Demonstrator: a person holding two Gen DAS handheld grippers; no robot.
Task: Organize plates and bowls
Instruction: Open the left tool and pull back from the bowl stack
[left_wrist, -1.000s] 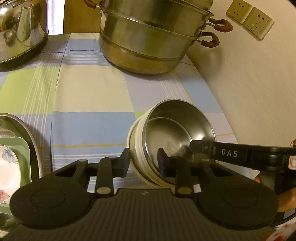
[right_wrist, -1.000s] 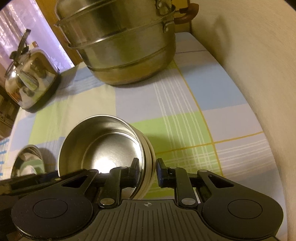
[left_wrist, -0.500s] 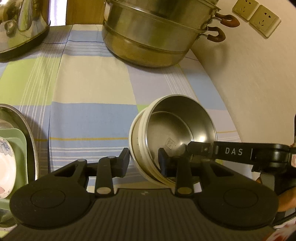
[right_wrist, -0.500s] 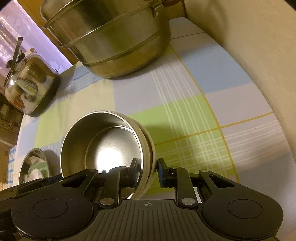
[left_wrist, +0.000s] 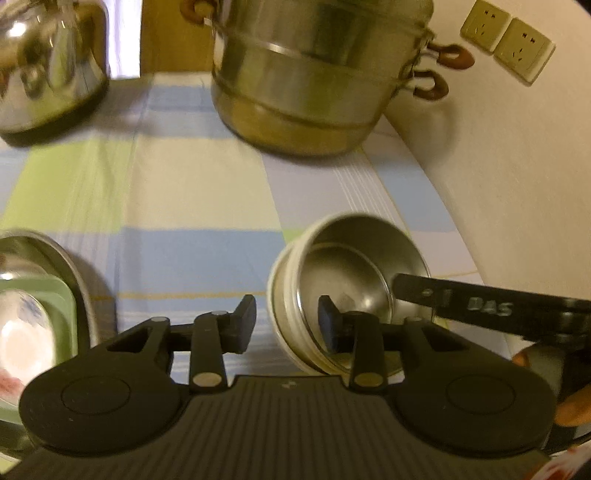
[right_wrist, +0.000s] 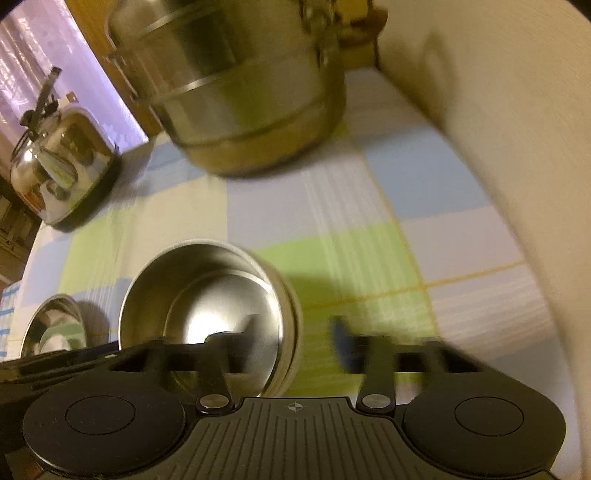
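A steel bowl (left_wrist: 354, 269) nested in cream-rimmed bowls sits on the checked tablecloth; it also shows in the right wrist view (right_wrist: 207, 295). My left gripper (left_wrist: 288, 321) is open, its jaws either side of the stack's near left rim, not pinching it. My right gripper (right_wrist: 291, 343) is open, blurred by motion, its jaws astride the stack's right rim. At left a steel basin (left_wrist: 74, 273) holds a green plate (left_wrist: 55, 314) and a flowered dish (left_wrist: 22, 332).
A big steel steamer pot (left_wrist: 314, 74) stands at the back by the wall. A shiny kettle (left_wrist: 44, 62) stands back left. The cream wall with sockets (left_wrist: 506, 40) runs along the right.
Both grippers have opened off the bowl stack's rim. The stack now rests on the cloth. Both cameras have pulled back slightly.
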